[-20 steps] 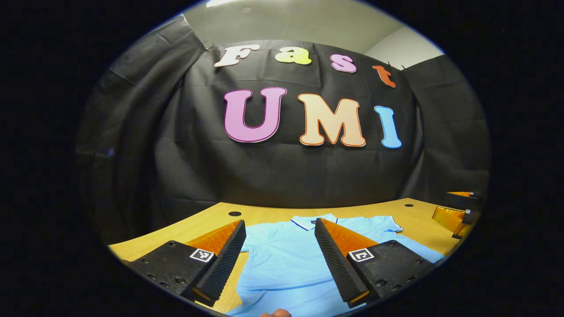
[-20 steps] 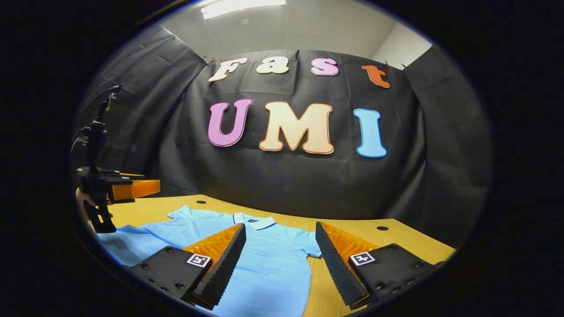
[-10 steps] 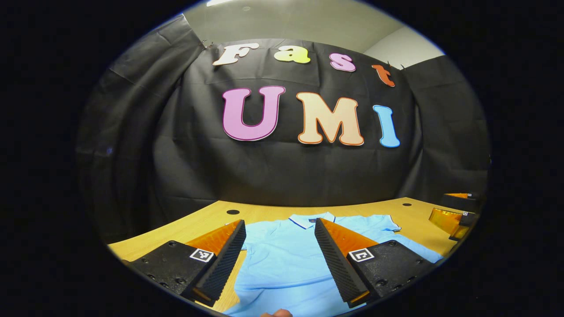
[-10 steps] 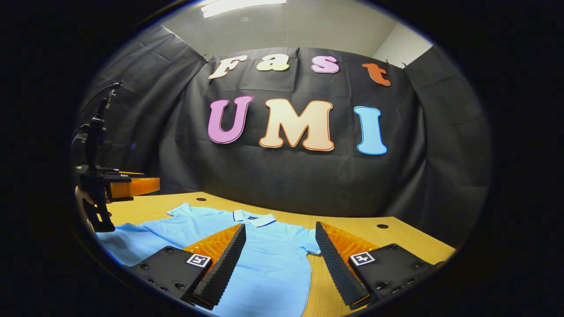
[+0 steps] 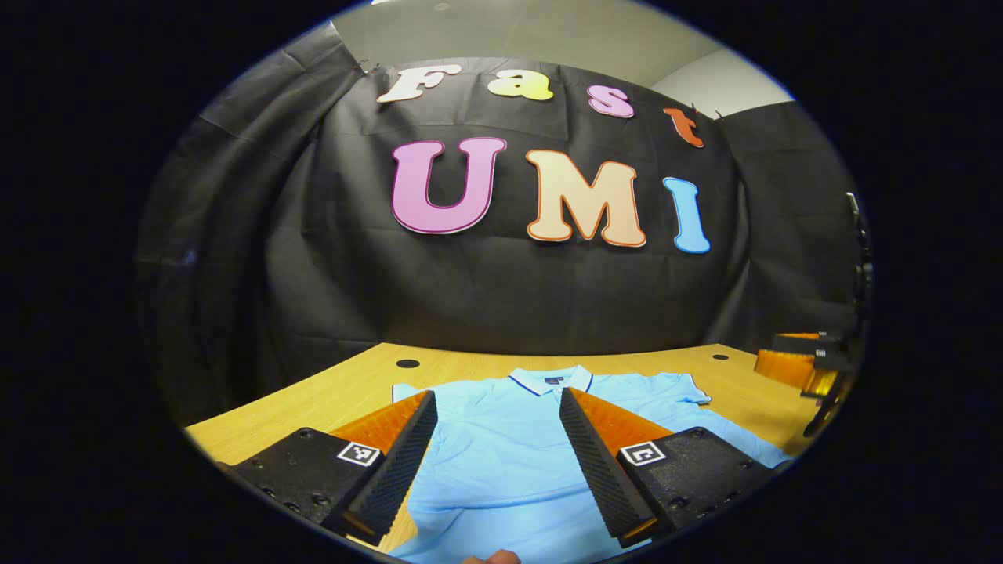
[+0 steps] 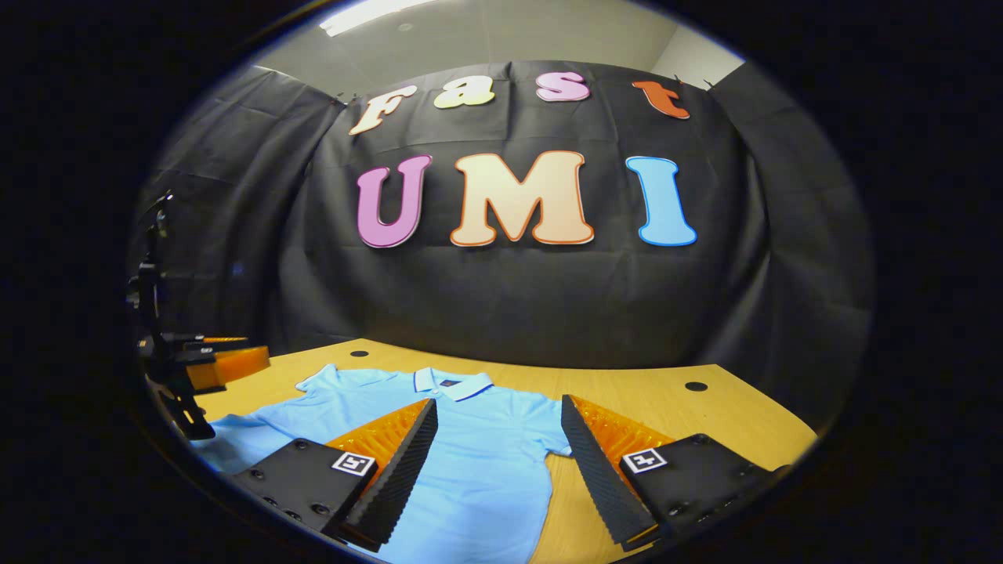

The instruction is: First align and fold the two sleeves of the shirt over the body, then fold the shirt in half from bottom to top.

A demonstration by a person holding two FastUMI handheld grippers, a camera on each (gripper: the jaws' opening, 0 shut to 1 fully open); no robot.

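Shirt [image 5: 501, 446] flat on surface [image 5: 329, 399], collar [image 6: 452, 384] toward wall, both sleeves spread out, unfolded. Left tongs [image 5: 498, 462] above shirt body, jaws wide apart, holding nothing. Right tongs [image 6: 495, 462] above shirt's right side, jaws wide apart, empty.

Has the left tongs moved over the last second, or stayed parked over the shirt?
Yes. In the right gripper view, the left tongs sits lower and further toward the frame's left edge against the wooden table, nearer the light blue polo shirt.
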